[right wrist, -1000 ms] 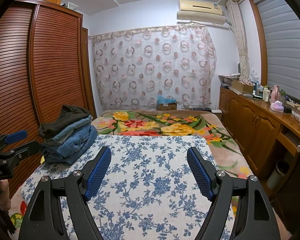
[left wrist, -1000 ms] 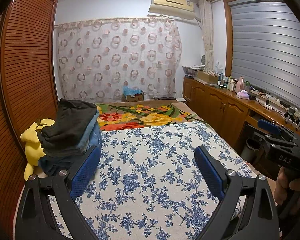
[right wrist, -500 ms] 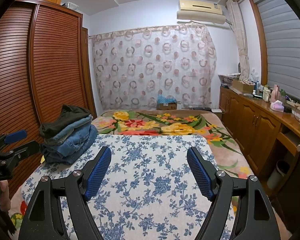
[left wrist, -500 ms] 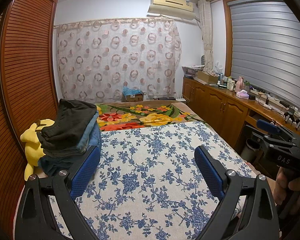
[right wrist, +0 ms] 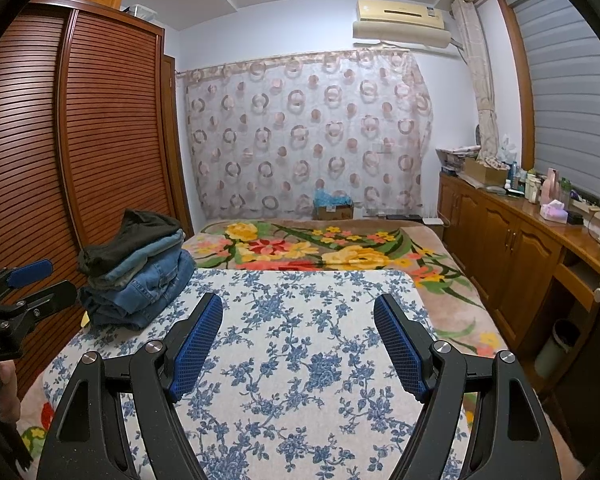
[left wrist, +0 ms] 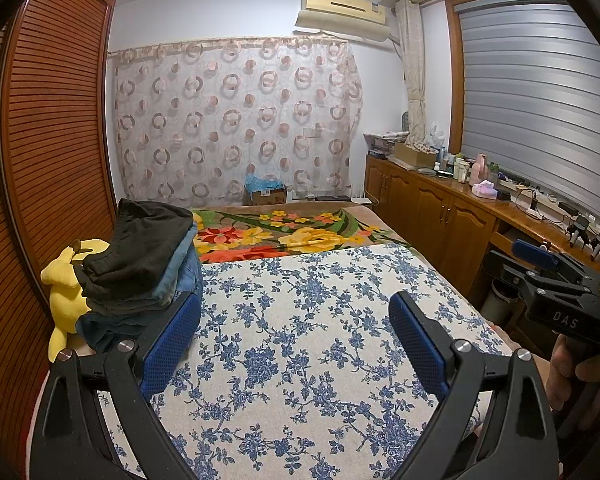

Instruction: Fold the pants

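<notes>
A stack of folded pants [left wrist: 140, 264], dark ones on top of blue jeans, sits at the left edge of the bed; it also shows in the right wrist view [right wrist: 136, 268]. My left gripper [left wrist: 296, 320] is open and empty, held above the blue-flowered bed cover [left wrist: 300, 360], its left finger close in front of the stack. My right gripper [right wrist: 298, 324] is open and empty over the same cover [right wrist: 300, 380]. Each gripper's side shows at the edge of the other's view. No loose pants lie on the cover.
A yellow plush toy [left wrist: 66, 280] lies behind the stack by the slatted wardrobe [left wrist: 40, 160]. A bright flowered blanket [left wrist: 284, 236] covers the bed's far half. Wooden cabinets [right wrist: 520, 248] with bottles run along the right wall. A cardboard box [right wrist: 334, 210] stands by the curtain.
</notes>
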A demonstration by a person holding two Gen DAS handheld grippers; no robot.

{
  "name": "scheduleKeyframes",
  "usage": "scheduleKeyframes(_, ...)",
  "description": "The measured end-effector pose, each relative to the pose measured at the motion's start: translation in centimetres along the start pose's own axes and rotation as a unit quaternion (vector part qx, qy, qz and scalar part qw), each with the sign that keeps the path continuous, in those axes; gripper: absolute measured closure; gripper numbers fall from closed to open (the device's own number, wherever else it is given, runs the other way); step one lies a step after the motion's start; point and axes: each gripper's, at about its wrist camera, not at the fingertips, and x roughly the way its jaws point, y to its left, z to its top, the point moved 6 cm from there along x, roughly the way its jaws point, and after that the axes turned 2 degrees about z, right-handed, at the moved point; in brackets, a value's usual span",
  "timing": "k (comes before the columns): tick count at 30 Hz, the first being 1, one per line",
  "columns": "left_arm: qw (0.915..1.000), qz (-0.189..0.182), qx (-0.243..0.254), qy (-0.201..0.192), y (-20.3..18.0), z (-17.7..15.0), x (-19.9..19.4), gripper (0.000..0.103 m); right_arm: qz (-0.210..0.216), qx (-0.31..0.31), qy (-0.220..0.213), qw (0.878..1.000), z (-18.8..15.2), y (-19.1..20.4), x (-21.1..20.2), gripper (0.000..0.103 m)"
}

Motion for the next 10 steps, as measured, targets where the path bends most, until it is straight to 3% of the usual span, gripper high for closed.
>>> scheduleKeyframes(10,1.0000,-0.001,0.000,0.000,0.00,-0.06,0.02,0.007,0.001,0.000,-0.001,1.000,-0.01,0.05,0.00,0.023)
